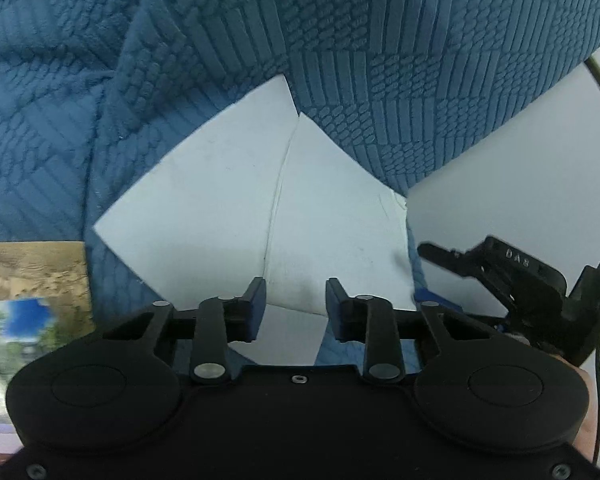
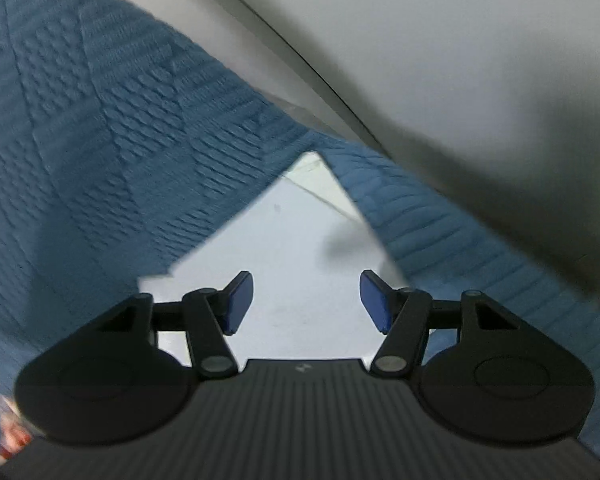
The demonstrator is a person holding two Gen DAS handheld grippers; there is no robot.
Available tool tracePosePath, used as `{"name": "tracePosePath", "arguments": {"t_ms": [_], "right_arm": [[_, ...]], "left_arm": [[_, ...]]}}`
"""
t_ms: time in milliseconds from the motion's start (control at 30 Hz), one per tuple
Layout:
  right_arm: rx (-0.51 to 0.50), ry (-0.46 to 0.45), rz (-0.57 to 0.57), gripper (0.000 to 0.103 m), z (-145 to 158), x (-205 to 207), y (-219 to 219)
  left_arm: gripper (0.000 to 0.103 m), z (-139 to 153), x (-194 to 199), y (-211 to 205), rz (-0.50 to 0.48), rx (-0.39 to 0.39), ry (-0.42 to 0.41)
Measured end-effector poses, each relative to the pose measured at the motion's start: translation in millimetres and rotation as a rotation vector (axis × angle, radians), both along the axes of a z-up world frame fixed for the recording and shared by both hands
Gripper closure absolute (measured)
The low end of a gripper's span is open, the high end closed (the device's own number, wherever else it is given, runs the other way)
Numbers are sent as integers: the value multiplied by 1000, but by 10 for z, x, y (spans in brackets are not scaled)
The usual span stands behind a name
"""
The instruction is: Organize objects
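Left gripper (image 1: 296,304): jaws standing narrowly apart, gripping nothing, hovering over bare white tabletop (image 1: 220,200). Right gripper (image 2: 306,300): jaws standing wider, empty. Blue textured cloth (image 1: 380,80) is lying ahead of both, wrapping around the bare patch toward the tabletop's far edge. Advice: be pinching one single layer near a cloth edge, avoiding bunched folds.

We see a white surface (image 1: 204,208) with a thin crack or seam running down it. At the far left edge lies a printed picture (image 1: 32,280) showing sandy ground and blue sky, partly blurred. A thin dark cable (image 2: 300,56) curves across the pale grey background.
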State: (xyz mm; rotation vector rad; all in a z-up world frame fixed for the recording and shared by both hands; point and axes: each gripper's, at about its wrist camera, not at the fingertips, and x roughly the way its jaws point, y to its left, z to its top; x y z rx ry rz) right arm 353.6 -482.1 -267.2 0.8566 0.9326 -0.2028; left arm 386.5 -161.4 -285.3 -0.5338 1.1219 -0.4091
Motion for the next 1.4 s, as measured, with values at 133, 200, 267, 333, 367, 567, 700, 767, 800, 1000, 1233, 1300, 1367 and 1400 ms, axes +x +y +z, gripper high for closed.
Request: {"name": "tracePosePath", "arguments": {"t_ms": [133,200,267,333,367,567,700,767,800,1000,1233,1300,1367,1400], "right_arm": [[-15,12,29,41,-66,-45,-94],[-25,9,38,44,-62,-48,-106],[-44,2,68,44,-55,-15,-113],[-45,0,95,44,-64,14,-86],[-36,0,112,41,-59,11,-79],[262,-11,43,40,-250,-70,-368],[421,-59,17,41,-328,-165,-514],[479,-98,26,41,-315,-216,-556],[498,-112,36,41,-301,-232,-561],[602,-152,78,41,-251,-266,-477],[651,-168,100,41,-170,-256,-332],[659,-169,111,41,-165,-259,-288],[667,-168,114,40,-177,-276,-304],[667,-164,113,40,-191,-279,-296]], "left_arm": [[80,-82,-3,-170,-15,52,-12],[81,-124,-7,-222,-16,71,-9],[83,-165,-14,-252,-14,60,-6],[84,-184,-5,-267,-5,42,0],[85,-194,1,-274,-3,33,7],[93,-301,45,-293,32,-28,56],[92,-326,65,-304,53,-59,72],[90,-297,57,-300,62,-87,69],[82,-271,41,-299,68,-102,71],[54,-99,-214,-210,184,-263,117],[49,-331,-530,-334,353,-491,248],[58,-429,-539,-387,389,-561,276],[69,-495,-558,-409,431,-623,291],[77,-509,-562,-399,445,-637,292]]}}
